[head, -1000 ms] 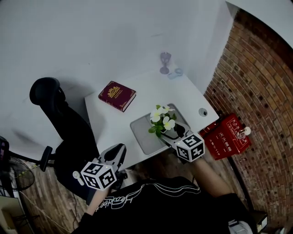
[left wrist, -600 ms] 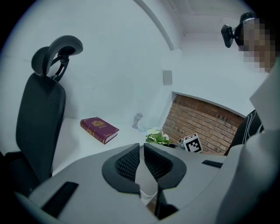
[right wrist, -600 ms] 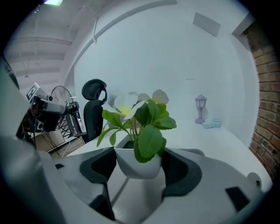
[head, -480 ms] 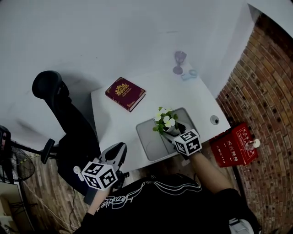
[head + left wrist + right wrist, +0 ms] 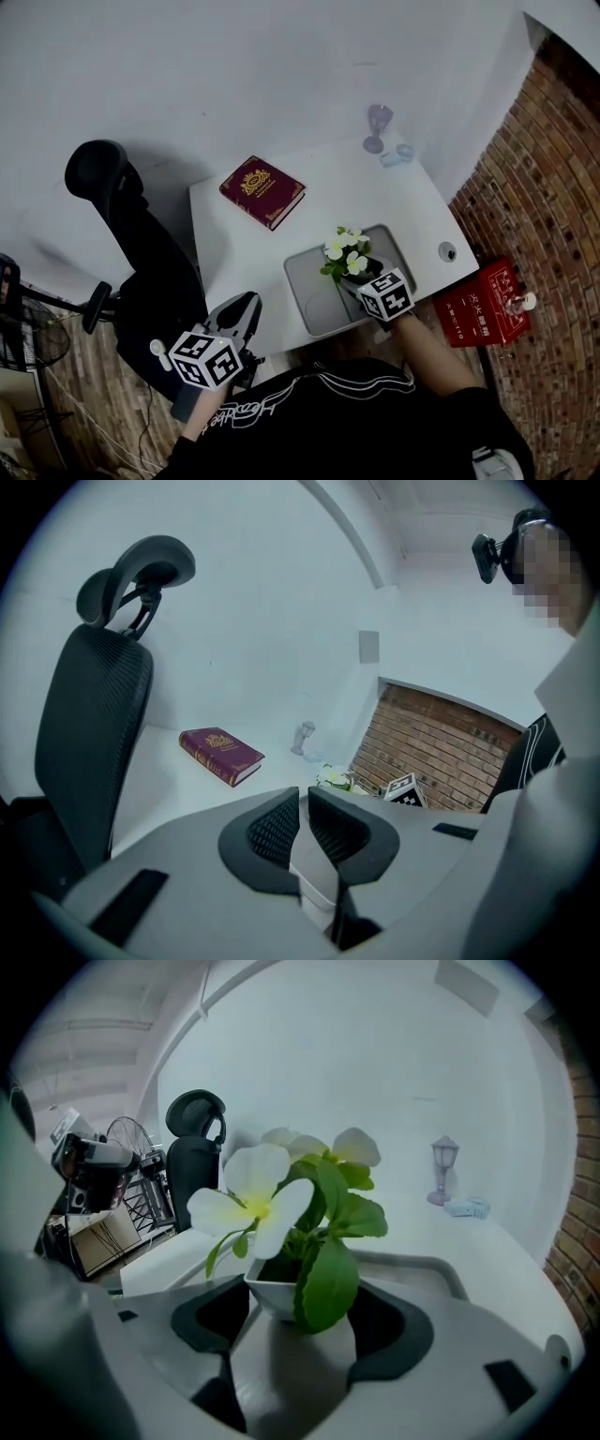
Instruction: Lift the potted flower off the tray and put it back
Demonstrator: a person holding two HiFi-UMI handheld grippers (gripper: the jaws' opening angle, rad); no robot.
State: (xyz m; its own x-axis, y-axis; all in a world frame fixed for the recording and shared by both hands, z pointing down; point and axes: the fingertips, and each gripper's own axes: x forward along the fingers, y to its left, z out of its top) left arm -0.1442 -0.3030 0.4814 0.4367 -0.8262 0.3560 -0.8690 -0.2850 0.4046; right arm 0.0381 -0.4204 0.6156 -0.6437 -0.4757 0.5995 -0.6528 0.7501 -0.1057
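a: where's the white square pot with the cream flowers and green leaves (image 5: 345, 255)?
b: over the grey rectangular tray (image 5: 314, 295), towards its near right part, standing upright. whether its base touches the tray, i cannot tell.
a: and the right tool (image 5: 364, 277)?
b: clenched on that pot, a dark pad against each side wall, the leaves spilling over the front.
a: the left tool (image 5: 302, 797)?
b: pads drawn together to a slit, nothing in them. it hangs to the left of the tray, off the near edge of the white bench (image 5: 234, 253).
a: anything else around the tray?
b: a maroon hardback book with a gold crest (image 5: 262, 191) lies flat beyond the tray's far left corner, well apart. a small pale stemmed ornament (image 5: 378, 127) stands far behind the tray. a black office chair (image 5: 112, 202) sits left of the tray, past the bench.
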